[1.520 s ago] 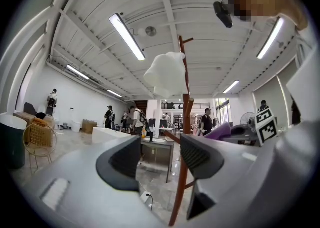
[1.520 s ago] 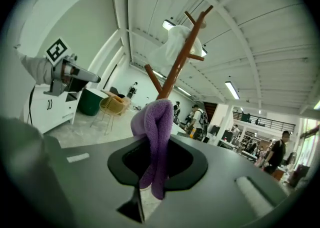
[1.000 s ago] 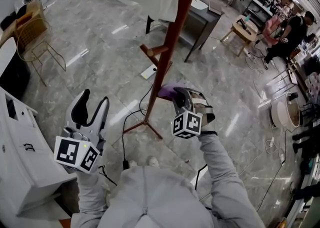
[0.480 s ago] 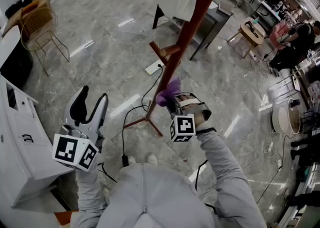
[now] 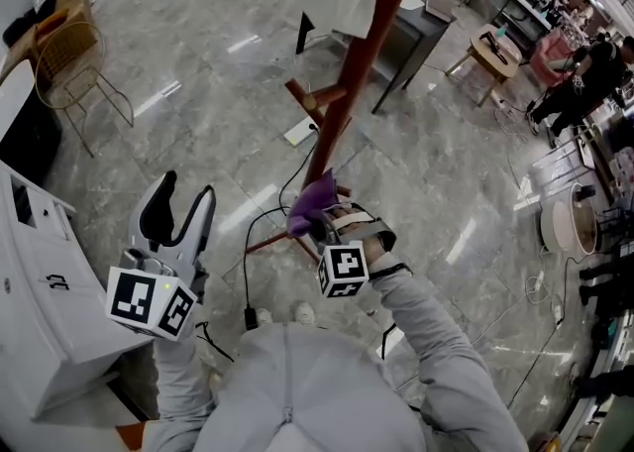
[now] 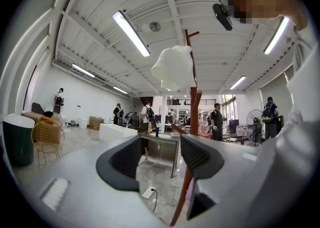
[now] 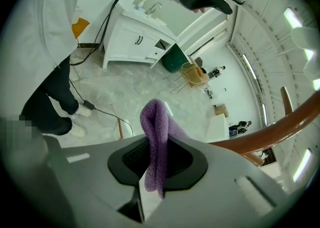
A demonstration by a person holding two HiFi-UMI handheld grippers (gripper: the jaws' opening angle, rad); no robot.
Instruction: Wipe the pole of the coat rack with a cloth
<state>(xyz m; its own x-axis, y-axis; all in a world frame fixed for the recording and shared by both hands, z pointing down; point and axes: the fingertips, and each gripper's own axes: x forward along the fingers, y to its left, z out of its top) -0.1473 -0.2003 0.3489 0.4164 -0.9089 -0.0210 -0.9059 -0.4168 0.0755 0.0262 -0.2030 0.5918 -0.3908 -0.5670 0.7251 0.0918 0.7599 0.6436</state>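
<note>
- The purple knitted cloth [image 7: 156,142] reads as soft, light and limp; your right gripper [image 5: 324,230] has its jaws clenched on its folded middle, judged a sound hold.
- That cloth lies against the lower reddish-brown wooden pole [image 5: 342,113] of the coat rack, above its feet.
- Your right arm reaches forward; your left gripper [image 5: 178,217] hangs aside, jaws released, empty.

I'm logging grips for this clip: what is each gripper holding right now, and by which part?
The right gripper is shut on the purple cloth, pinched at a fold that loops out past the jaws. The left gripper is open, holding nothing.
</note>
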